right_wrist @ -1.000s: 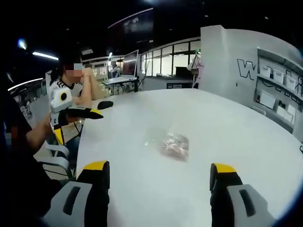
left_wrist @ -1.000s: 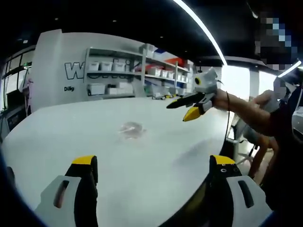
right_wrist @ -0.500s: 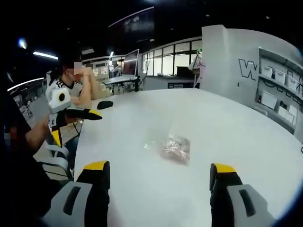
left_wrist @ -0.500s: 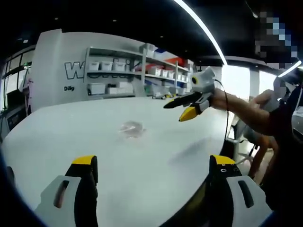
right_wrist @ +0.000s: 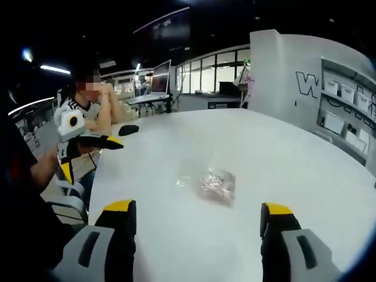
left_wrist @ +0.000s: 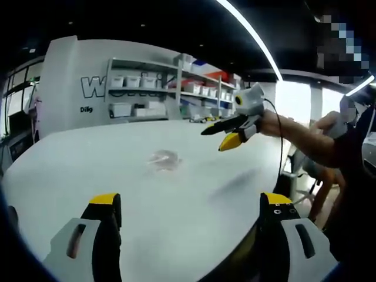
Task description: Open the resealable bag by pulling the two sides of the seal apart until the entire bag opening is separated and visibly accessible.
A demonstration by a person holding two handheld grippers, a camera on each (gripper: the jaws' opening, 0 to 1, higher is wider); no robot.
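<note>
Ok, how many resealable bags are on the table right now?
1. The resealable bag lies flat near the middle of the white table, ahead of both grippers and apart from them; the left gripper view shows the same bag.

Bare white table lies open around the bag; a dark object, perhaps a mouse, sits well apart.
</note>
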